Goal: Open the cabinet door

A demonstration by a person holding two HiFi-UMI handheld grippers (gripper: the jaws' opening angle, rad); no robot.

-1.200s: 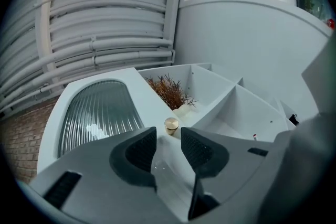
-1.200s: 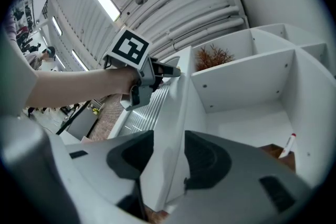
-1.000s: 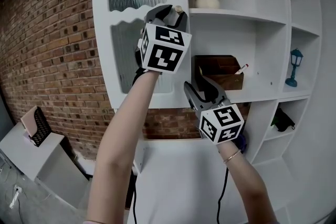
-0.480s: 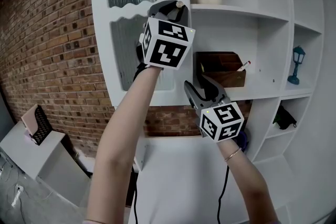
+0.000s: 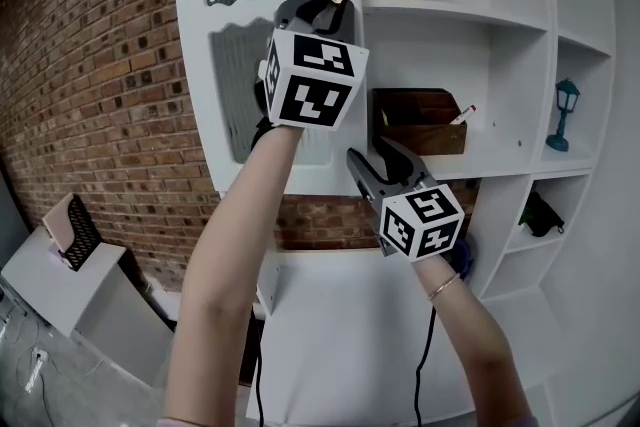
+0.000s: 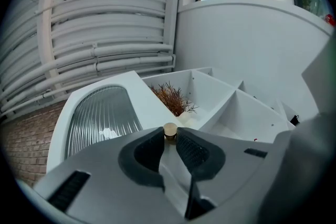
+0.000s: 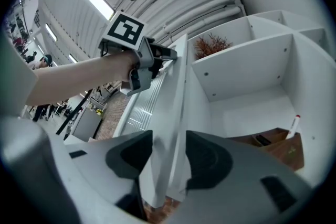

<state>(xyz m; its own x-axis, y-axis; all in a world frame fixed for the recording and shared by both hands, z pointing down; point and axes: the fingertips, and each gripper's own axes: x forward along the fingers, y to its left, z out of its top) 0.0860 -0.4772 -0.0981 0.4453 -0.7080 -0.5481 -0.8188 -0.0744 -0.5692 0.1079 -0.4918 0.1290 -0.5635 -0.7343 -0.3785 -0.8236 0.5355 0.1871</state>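
Knob (image 6: 169,130) in left tool (image 6: 169,137) (jaws closing)

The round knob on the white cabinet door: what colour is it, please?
The round knob is pale gold, clearest in the left gripper view.

L tongs (image 5: 322,7) held high, angled up, jaws closing on knob (image 6: 170,130). R tongs (image 5: 368,157) lower, jaws opening w/ door edge (image 7: 170,128) between.
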